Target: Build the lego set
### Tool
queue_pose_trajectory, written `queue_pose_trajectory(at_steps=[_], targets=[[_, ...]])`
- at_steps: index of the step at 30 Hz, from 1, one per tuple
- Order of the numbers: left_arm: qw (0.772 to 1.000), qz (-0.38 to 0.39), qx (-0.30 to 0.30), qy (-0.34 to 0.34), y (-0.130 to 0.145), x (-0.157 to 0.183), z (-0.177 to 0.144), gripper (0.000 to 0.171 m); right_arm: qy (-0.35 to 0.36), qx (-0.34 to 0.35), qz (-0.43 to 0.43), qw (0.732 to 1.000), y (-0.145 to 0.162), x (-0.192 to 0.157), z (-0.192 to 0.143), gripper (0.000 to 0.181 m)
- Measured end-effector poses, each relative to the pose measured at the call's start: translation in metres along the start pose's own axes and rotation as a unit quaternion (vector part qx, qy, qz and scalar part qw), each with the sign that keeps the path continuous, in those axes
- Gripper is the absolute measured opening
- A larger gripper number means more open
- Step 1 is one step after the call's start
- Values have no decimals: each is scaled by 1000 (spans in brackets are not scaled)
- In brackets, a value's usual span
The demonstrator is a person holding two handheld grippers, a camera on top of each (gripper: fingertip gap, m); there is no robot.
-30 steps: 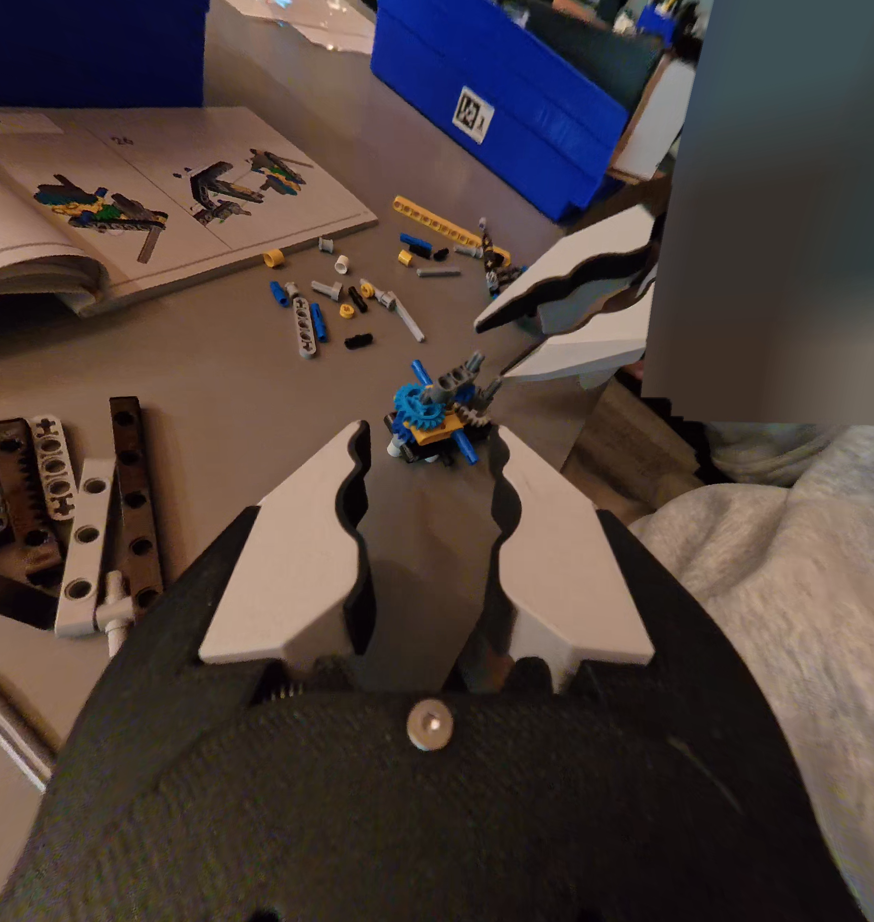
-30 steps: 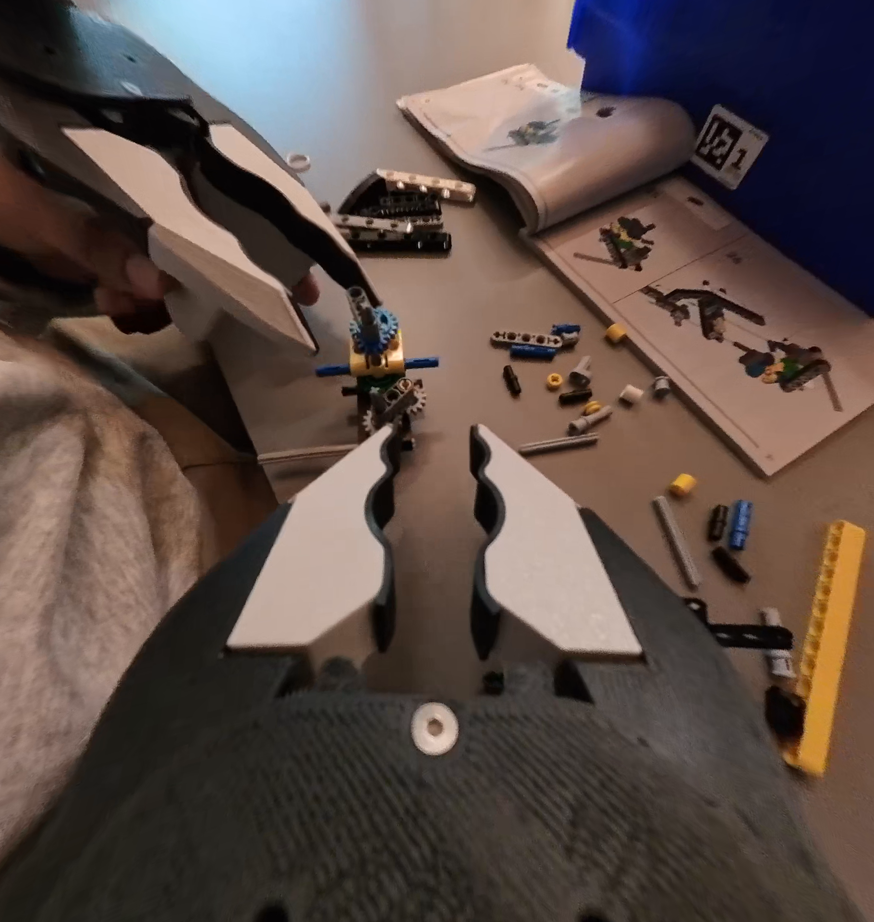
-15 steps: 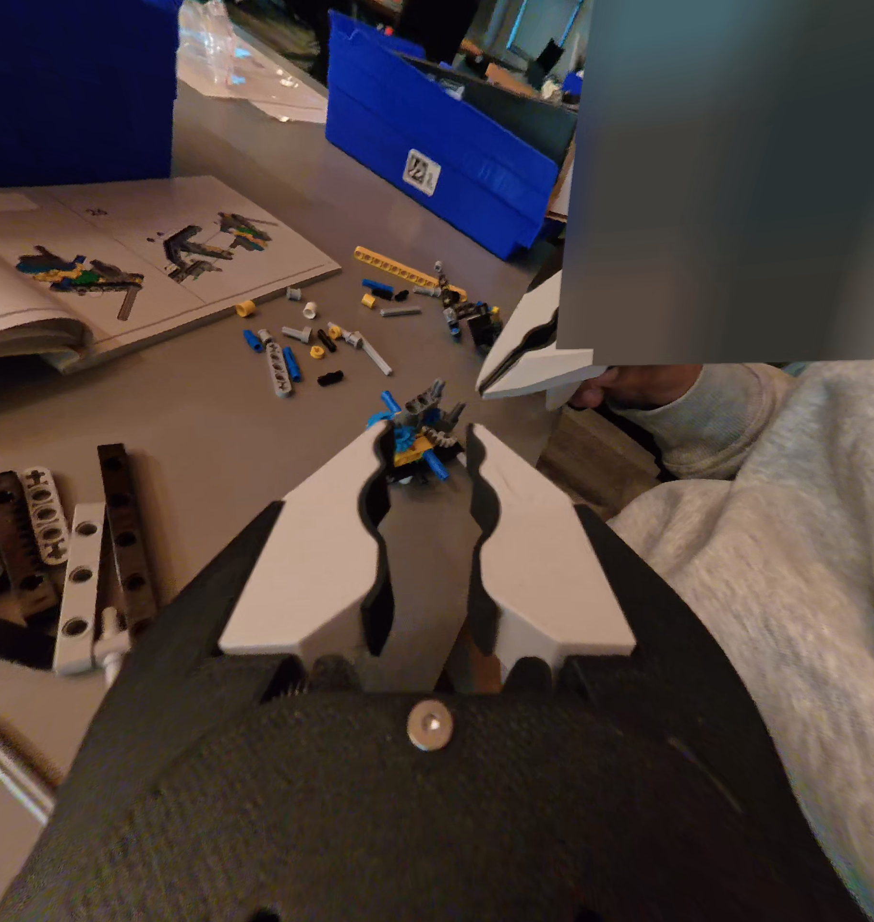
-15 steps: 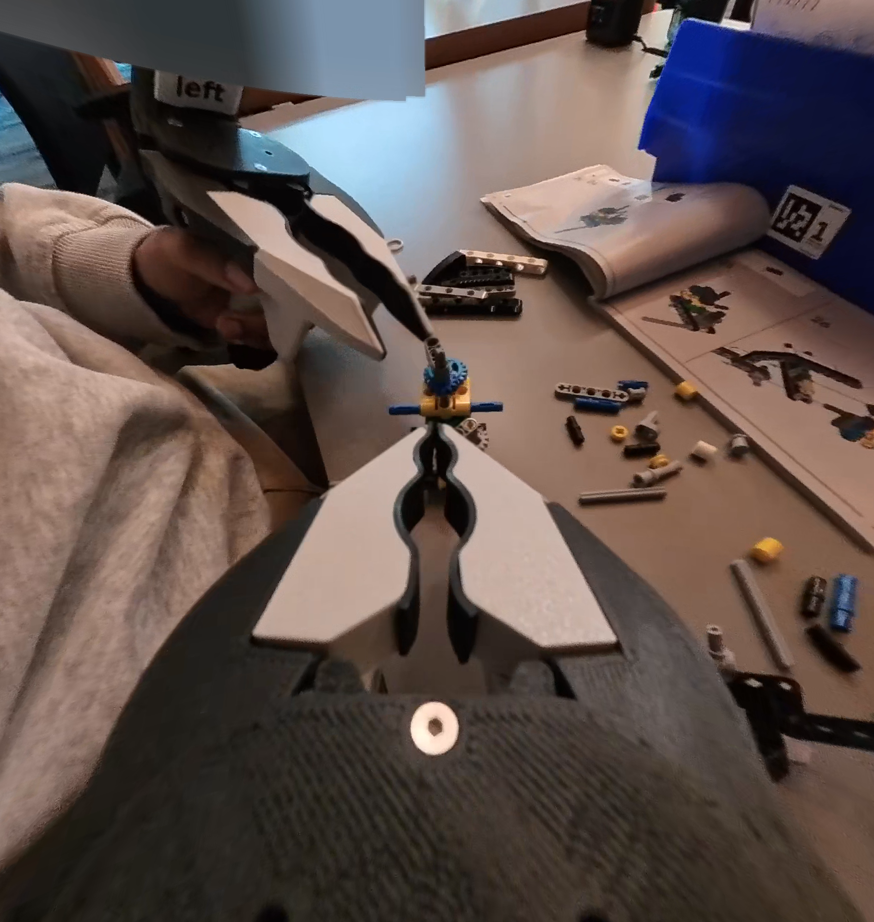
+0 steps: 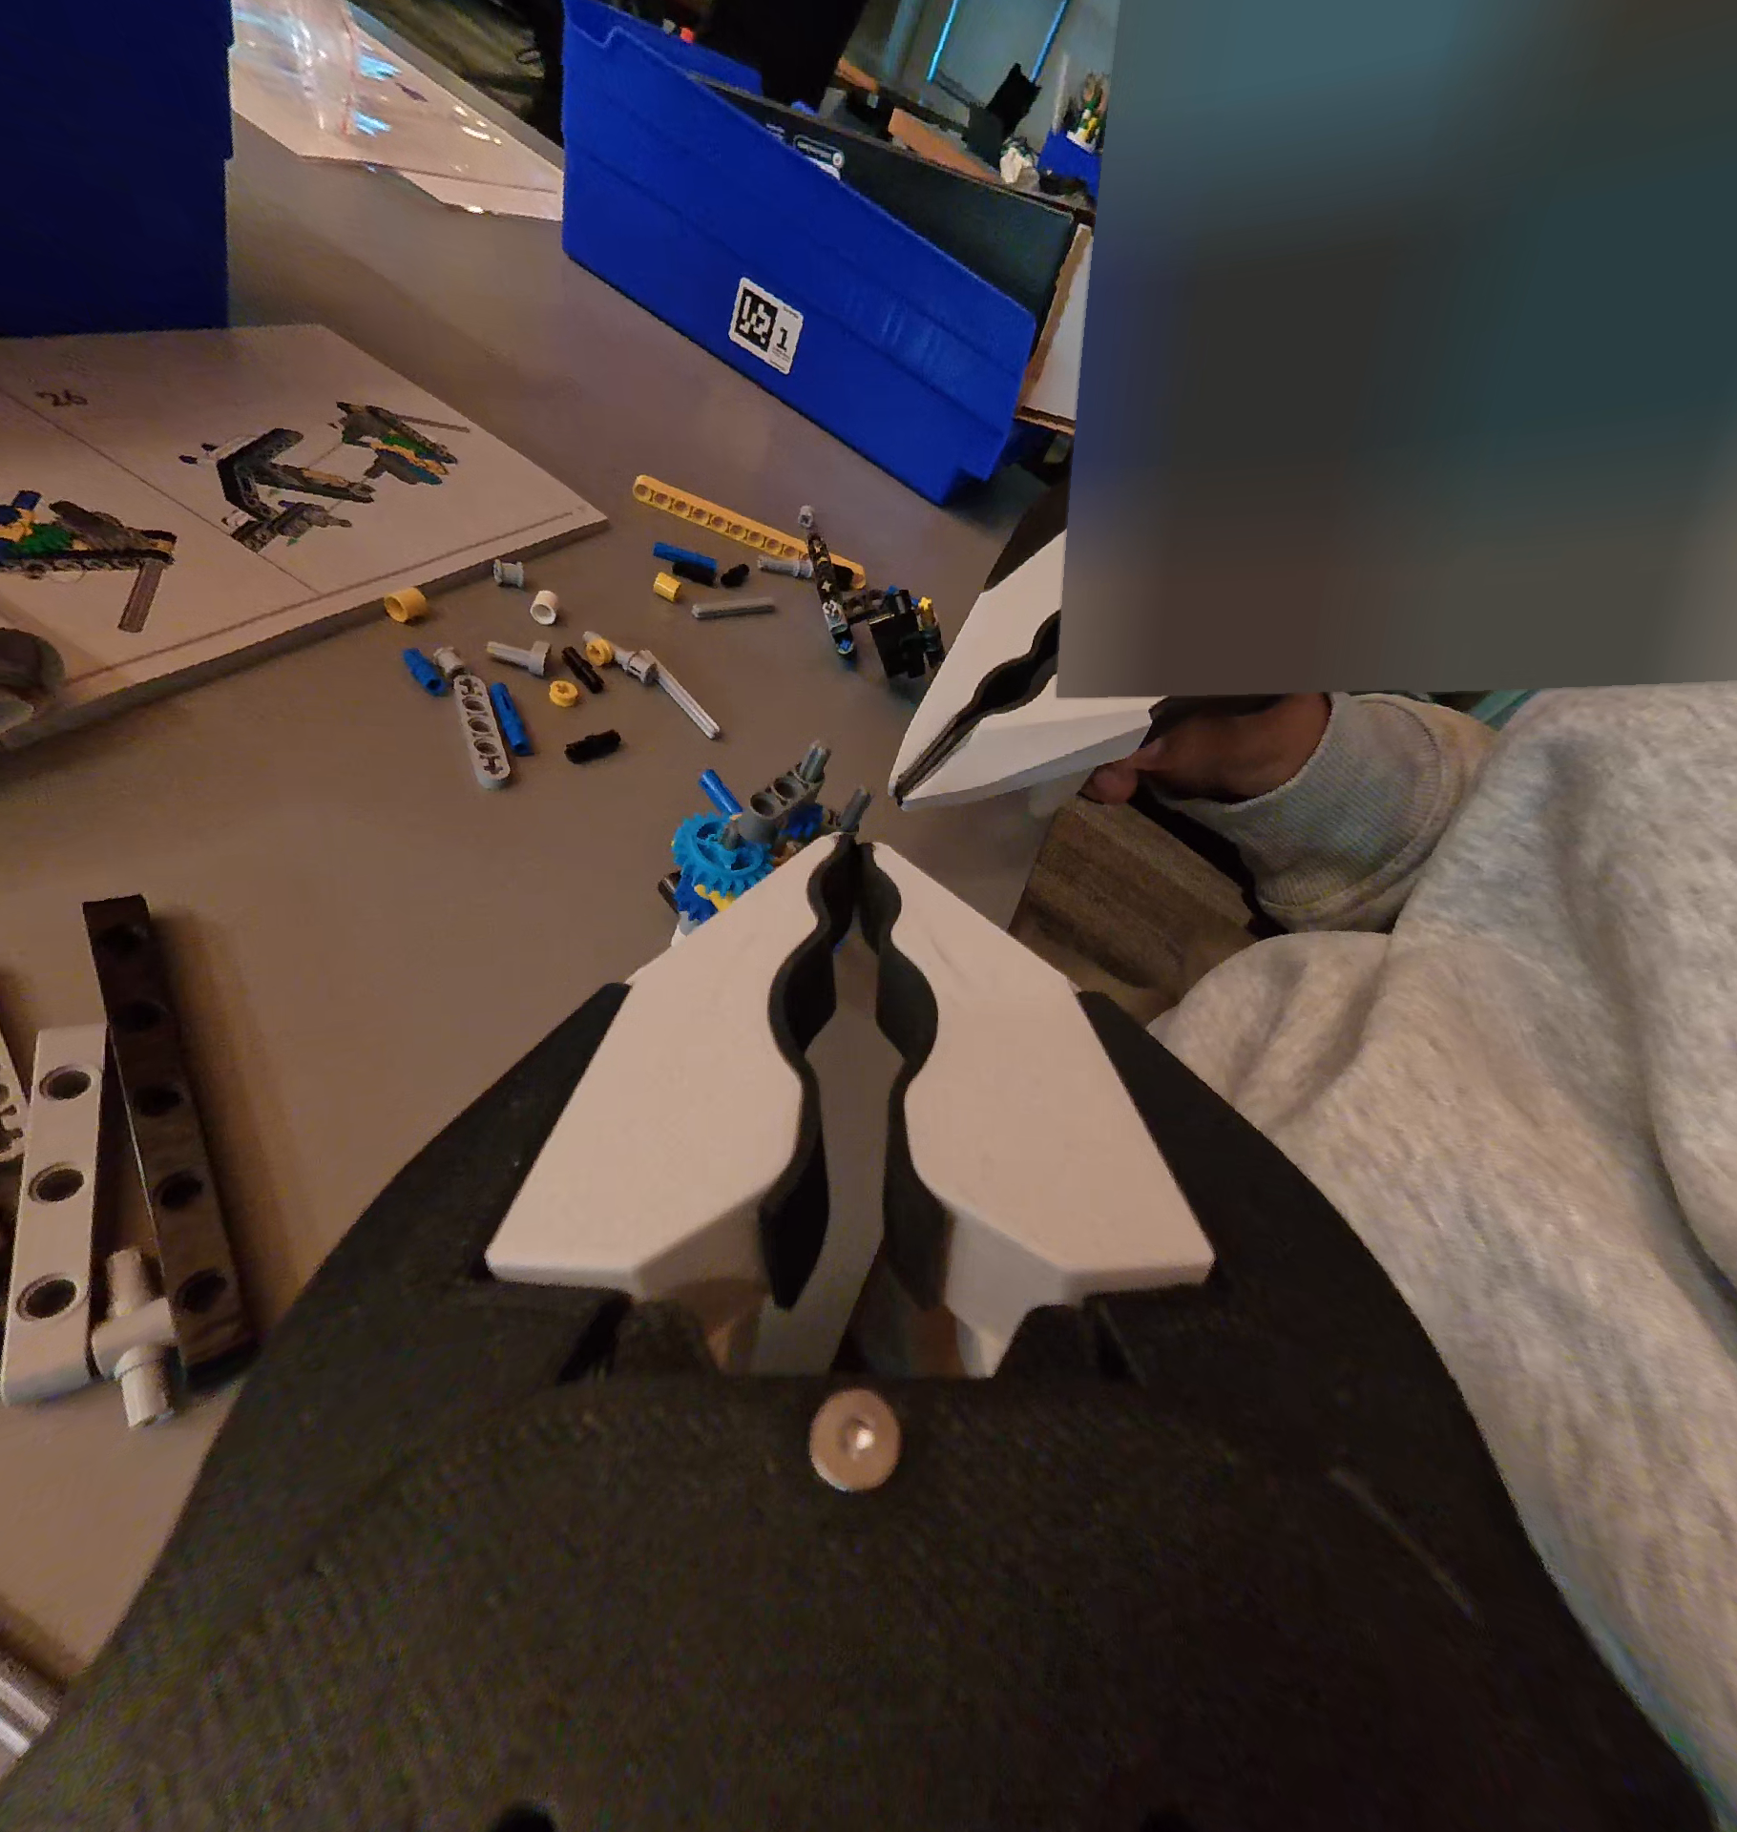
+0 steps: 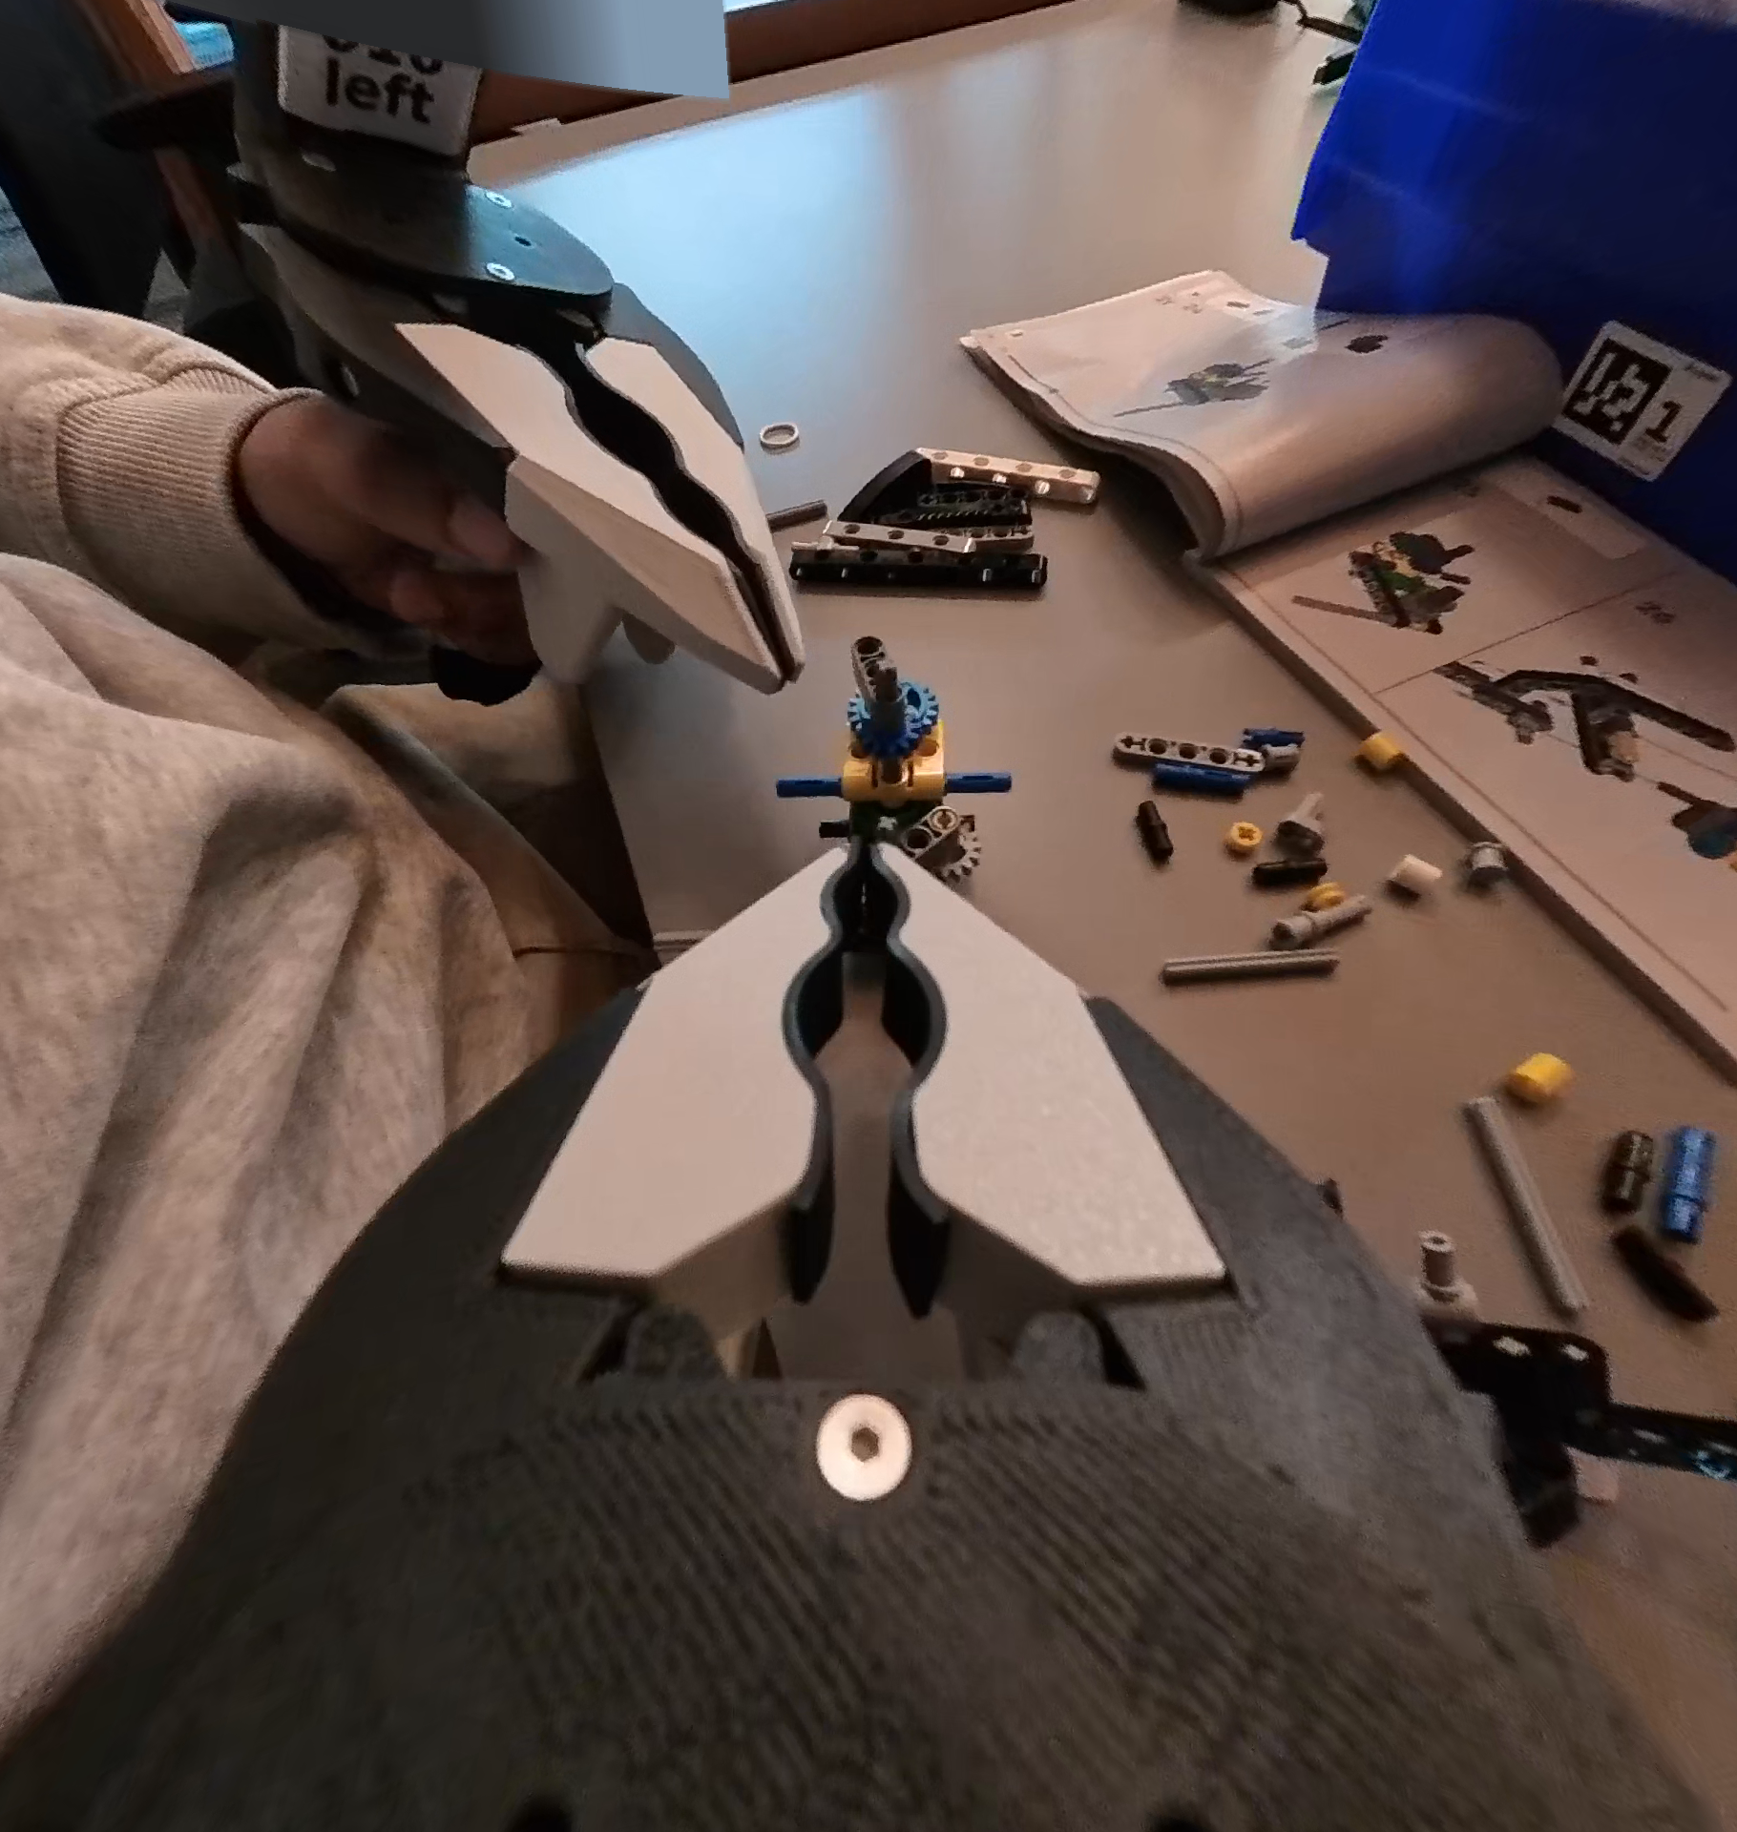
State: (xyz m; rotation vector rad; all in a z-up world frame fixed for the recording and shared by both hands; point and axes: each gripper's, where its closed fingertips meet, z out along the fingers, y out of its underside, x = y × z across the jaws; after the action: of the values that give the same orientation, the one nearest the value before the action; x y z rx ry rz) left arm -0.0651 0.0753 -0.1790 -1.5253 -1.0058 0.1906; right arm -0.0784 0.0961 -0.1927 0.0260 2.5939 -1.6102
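We see the small blue-geared, yellow-framed lego assembly (image 6: 889, 758) standing on the grey table (image 6: 944, 248) near its edge. Our right gripper (image 6: 863, 860) is pinched onto its dark base, hiding the contact. Our left gripper (image 6: 783, 666) hovers clenched, empty, just beside its top; its own view half-hides the model (image 5: 746, 843).

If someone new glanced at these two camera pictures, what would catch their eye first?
Probably the small lego assembly with its blue gear and yellow block, standing near the table edge with both grippers pointed at it. The right gripper is closed at its base, while the left gripper, tips together, hovers just above its top. Loose pieces and the open instruction booklet lie beyond.
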Motion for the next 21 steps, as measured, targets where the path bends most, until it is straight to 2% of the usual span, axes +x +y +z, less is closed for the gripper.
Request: queue_pose_trajectory(at_steps=[9, 17, 21], targets=[[1000, 11, 6, -2, -3, 1, -1, 0, 9, 12, 16, 1000, -1, 6, -3, 0], [1000, 13, 20, -4, -12, 4, -7, 0, 33, 52, 18, 998, -16, 11, -10, 0], [997, 45, 41, -55, -21, -4, -11, 0, 32, 35, 8, 999, -13, 4, -5, 0]])
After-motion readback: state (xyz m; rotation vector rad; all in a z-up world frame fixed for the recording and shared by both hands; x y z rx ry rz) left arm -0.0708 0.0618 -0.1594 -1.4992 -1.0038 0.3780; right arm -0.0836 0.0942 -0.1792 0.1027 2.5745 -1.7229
